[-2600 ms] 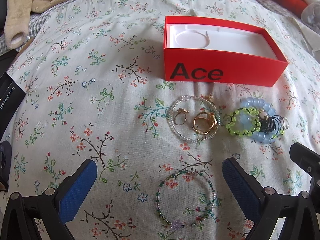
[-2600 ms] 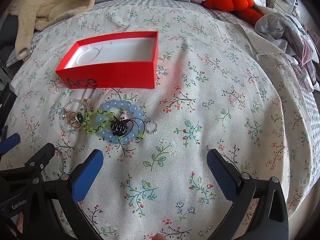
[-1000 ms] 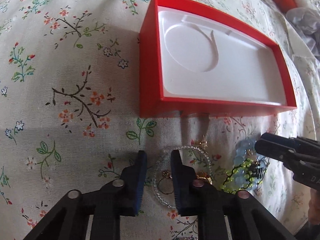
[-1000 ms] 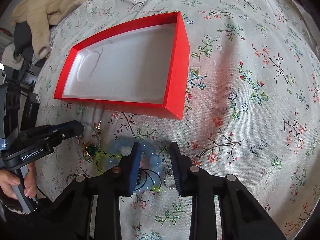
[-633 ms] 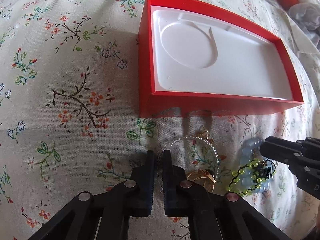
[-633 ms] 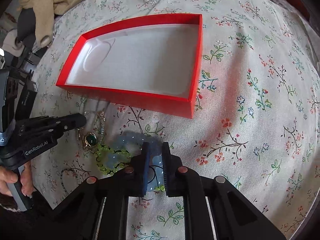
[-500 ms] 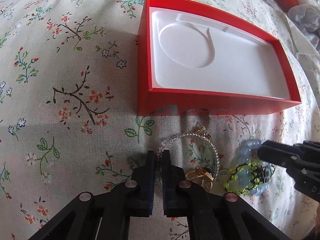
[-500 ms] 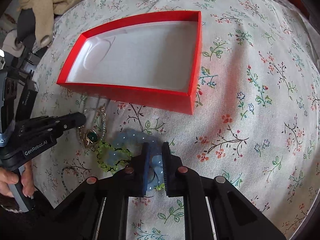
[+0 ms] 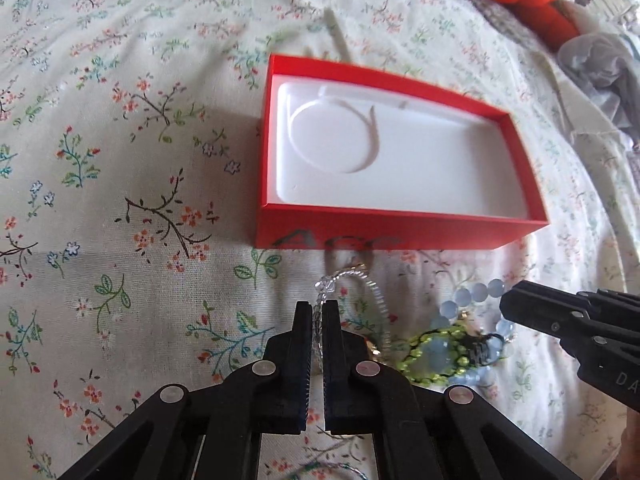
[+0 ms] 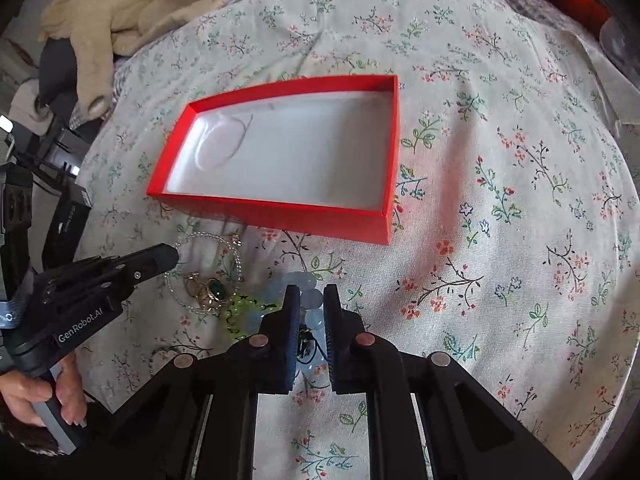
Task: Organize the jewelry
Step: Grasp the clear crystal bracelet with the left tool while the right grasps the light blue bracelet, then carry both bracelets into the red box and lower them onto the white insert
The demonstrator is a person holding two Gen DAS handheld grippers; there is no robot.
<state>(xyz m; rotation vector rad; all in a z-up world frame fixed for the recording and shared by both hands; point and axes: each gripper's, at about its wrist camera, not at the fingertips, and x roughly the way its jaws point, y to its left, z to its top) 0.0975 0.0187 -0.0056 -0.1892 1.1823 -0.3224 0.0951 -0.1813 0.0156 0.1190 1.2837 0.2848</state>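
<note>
"GenRobot.AI" is printed on the left tool [image 10: 170, 258].

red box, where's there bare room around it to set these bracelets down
Inside the red box the white insert is bare. Bedspread left and right of it is free. The near side is crowded: clear bead bracelet, blue bead bracelet, both grippers.

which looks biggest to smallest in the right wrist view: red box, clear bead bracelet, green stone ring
1. red box, by far the largest.
2. clear bead bracelet, a loop just in front of the box, partly hidden by the left gripper.
3. green stone ring, lying inside that loop, the smallest.
</note>
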